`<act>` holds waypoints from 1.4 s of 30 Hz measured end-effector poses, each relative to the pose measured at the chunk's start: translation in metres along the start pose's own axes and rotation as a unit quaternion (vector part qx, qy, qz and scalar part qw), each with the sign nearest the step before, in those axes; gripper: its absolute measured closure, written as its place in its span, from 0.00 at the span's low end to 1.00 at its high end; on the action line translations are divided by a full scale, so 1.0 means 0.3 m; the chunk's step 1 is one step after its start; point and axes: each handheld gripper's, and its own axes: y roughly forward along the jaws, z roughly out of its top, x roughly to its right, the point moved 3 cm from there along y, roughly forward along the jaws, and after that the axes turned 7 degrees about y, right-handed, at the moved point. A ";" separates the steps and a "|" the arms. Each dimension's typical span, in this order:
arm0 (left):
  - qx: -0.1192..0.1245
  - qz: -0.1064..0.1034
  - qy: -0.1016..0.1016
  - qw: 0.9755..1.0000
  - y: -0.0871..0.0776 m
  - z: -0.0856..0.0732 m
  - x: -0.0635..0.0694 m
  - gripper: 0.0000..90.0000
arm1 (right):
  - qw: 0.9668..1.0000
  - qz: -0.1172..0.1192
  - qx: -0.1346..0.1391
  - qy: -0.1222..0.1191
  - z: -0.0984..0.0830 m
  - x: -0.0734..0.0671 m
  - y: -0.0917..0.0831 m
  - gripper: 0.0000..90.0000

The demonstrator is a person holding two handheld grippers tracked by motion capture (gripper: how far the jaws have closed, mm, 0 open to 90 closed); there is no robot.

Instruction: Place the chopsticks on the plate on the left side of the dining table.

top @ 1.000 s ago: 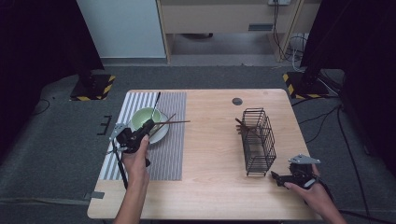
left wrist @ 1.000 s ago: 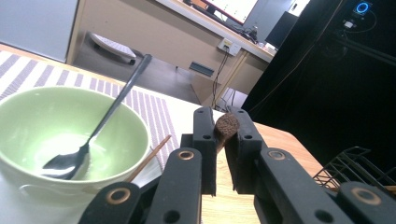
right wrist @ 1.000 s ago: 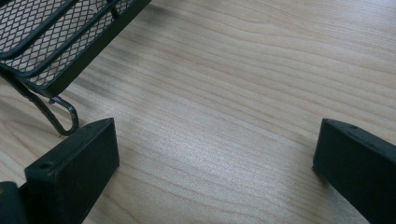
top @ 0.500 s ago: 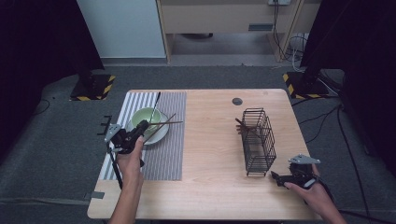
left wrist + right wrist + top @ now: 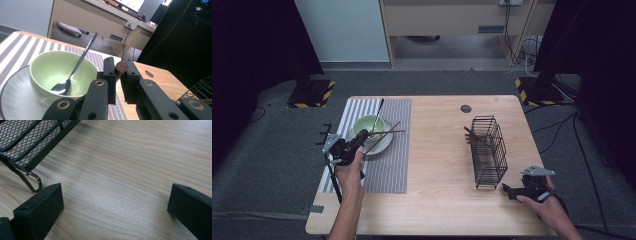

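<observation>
Wooden table – black wire basket upright near right side. Green bowl on plate, spoon inside. Left gripper clamps brown chopsticks over bowl. Right gripper – jaws wide, empty, beside basket foot.

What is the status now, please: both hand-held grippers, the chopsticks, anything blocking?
Left hand-held gripper shut on chopsticks, over the plate. Right hand-held gripper open, on the table beside wire basket. Path to basket looks unobstructed.
</observation>
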 end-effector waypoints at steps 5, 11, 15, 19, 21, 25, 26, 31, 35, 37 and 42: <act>-0.001 0.003 -0.001 1.000 -0.005 -0.009 -0.014 0.92 | 1.000 0.000 0.000 0.000 0.000 0.000 0.000 0.00; -0.004 -0.002 -0.004 1.000 -0.015 -0.025 -0.028 0.92 | 1.000 0.000 0.000 0.000 0.000 0.000 0.000 0.00; -0.006 -0.005 -0.009 1.000 -0.027 -0.042 -0.037 0.92 | 1.000 0.000 0.000 0.000 0.000 0.000 0.000 0.00; -0.019 -0.009 -0.007 1.000 -0.045 -0.061 -0.038 0.92 | 1.000 -0.001 -0.001 0.000 0.000 0.000 0.000 0.00; -0.025 -0.012 -0.002 1.000 -0.056 -0.071 -0.037 0.92 | 1.000 -0.001 0.000 0.000 0.000 0.000 0.000 0.00; -0.031 -0.015 0.003 0.999 -0.072 -0.086 -0.032 0.92 | 1.000 -0.001 -0.001 0.000 0.000 0.000 0.000 0.00; -0.032 -0.016 0.003 0.999 -0.075 -0.090 -0.031 0.92 | 1.000 -0.001 -0.001 0.001 0.000 0.000 0.000 0.00; -0.024 -0.015 -0.007 1.000 -0.083 -0.096 -0.037 0.92 | 1.000 -0.001 -0.001 0.000 0.000 0.000 0.000 0.00; -0.014 -0.011 -0.016 1.000 -0.091 -0.090 -0.048 0.92 | 1.000 -0.001 -0.001 0.000 0.000 0.000 0.000 0.00; -0.014 -0.013 -0.018 1.000 -0.095 -0.091 -0.056 0.92 | 1.000 -0.001 -0.001 0.001 0.000 0.000 0.000 0.00; -0.028 -0.010 -0.021 0.999 -0.102 -0.112 -0.073 0.92 | 1.000 -0.001 -0.001 0.000 0.000 0.000 0.000 0.00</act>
